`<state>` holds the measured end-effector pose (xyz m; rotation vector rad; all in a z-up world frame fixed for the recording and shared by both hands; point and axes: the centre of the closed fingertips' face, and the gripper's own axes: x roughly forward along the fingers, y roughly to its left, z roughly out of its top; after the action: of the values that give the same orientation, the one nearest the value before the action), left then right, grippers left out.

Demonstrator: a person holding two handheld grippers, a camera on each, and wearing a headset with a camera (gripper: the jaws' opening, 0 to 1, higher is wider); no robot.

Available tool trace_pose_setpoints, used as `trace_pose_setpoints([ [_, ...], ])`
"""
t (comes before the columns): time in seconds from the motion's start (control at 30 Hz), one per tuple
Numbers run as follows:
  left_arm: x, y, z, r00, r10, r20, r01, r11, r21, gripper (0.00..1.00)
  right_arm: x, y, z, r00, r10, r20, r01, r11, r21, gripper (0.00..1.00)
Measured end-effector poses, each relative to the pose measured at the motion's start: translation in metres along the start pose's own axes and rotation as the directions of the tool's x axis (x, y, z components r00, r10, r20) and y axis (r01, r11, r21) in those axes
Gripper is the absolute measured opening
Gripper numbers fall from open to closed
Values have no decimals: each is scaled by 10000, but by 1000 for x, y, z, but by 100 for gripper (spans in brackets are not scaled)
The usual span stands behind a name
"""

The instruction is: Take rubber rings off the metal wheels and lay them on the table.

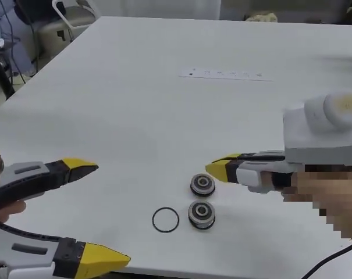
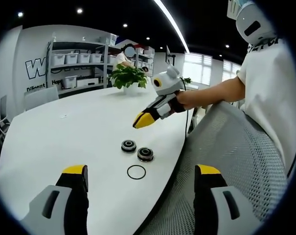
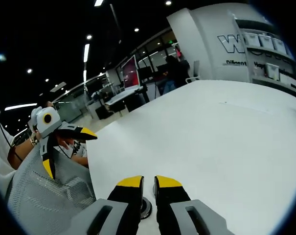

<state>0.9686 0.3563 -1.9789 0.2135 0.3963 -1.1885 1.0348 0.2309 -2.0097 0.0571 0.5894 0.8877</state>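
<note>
White tabletop (image 1: 164,116) carries my work: one thin black rubber ring (image 1: 165,220) lies flat near the front edge, just beside the nearer small round metal wheel (image 1: 201,214). The farther metal wheel (image 1: 202,185) sits just behind it. Both look dark-rimmed, so I judge there is rubber left to remove. My right gripper (image 1: 216,168), jaws almost together and empty, hovers by the farther wheel, probably to pin it. My left gripper (image 1: 109,213) hangs wide open, ready to peel.

The left gripper (image 1: 113,213) and the right gripper (image 1: 217,169) share pale grey bodies, black jaws and bright yellow tips. A thin black cable (image 1: 333,260) runs below the right one. The person wears a white short-sleeved shirt (image 2: 270,88).
</note>
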Motion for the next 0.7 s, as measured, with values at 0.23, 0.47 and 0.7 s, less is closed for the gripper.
trace_pose_setpoints([
  [0.23, 2, -4, 5, 9997, -237, -51, 237, 9996, 141, 88, -4, 0, -14, 9976, 263, -638, -329, 9941, -1034, 11],
  [0.47, 3, -4, 24, 9992, -381, 153, 375, 9984, 423, 89, -2, 3, -31, 9889, 533, -1385, -736, 9865, -1460, 13],
  [0.7, 9, -15, 66, 9891, -946, 1130, 860, 9932, 788, 89, 1, -1, -58, 9674, 504, -2481, -963, 9796, -1764, 15],
])
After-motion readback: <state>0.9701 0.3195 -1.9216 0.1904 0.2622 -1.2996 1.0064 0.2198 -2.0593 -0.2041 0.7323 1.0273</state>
